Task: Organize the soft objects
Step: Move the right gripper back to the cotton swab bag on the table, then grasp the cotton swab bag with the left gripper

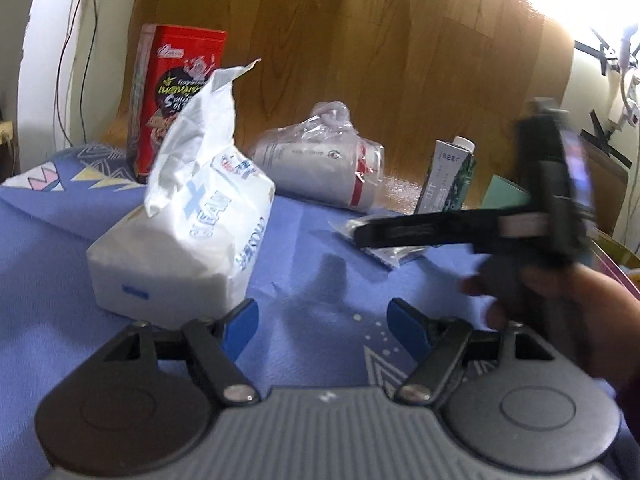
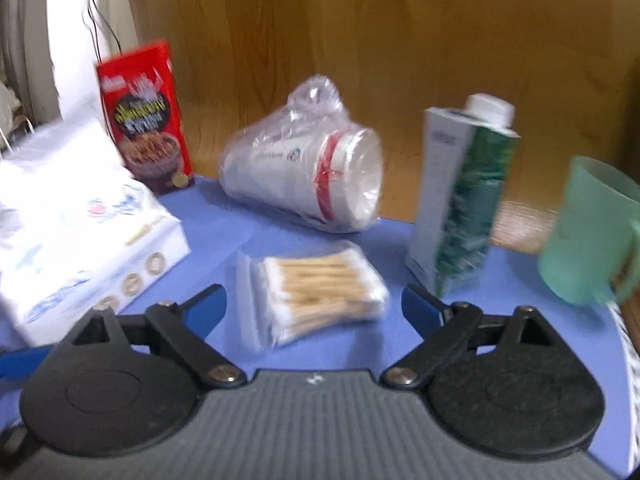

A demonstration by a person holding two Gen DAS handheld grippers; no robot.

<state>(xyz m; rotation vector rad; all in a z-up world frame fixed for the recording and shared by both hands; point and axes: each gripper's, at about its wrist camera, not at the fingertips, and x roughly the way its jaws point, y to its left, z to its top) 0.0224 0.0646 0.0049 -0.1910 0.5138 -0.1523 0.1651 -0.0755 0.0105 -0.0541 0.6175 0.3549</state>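
Both tongs gape empty over the blue bench (image 2: 224, 236): right tongs (image 2: 314, 308) just before the cotton swab packet (image 2: 316, 284), left tongs (image 1: 322, 326) beside the tissue pack (image 1: 188, 232), bagged cups (image 2: 308, 172) and carton (image 2: 460, 208) behind.

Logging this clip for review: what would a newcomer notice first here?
Probably the white plastic pack of tissues, torn open at the top, at the left on the blue cloth. Behind it stands a red snack box, and a clear bag of stacked paper cups lies on its side mid-table. A small packet of cotton swabs lies just ahead of the open right claw.
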